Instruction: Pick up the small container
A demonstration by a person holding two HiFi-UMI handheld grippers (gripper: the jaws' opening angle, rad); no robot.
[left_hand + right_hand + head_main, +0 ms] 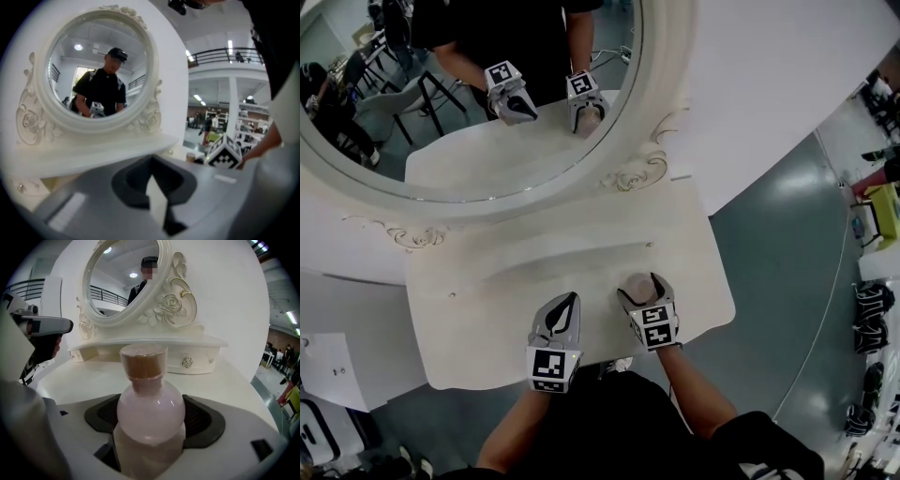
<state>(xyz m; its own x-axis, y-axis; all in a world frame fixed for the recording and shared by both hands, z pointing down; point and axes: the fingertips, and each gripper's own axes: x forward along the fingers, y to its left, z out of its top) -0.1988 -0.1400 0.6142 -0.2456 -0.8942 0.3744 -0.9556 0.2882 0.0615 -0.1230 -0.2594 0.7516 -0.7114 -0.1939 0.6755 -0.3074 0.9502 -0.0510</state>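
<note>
Vanity worktop point(487, 281): our right hand-held gripper point(643, 291) gapes around small container point(150, 408), ready to clamp; left hand-held gripper point(570, 304) pinched together, empty.

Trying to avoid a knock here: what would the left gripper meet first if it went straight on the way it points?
Probably the raised ledge below the mirror: the left gripper, jaws together, points at it, with nothing seen between. Depth is unclear.

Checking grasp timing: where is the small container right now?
In the head view, the small container stands front right on the white vanity table, between the jaws of the right gripper.
</note>
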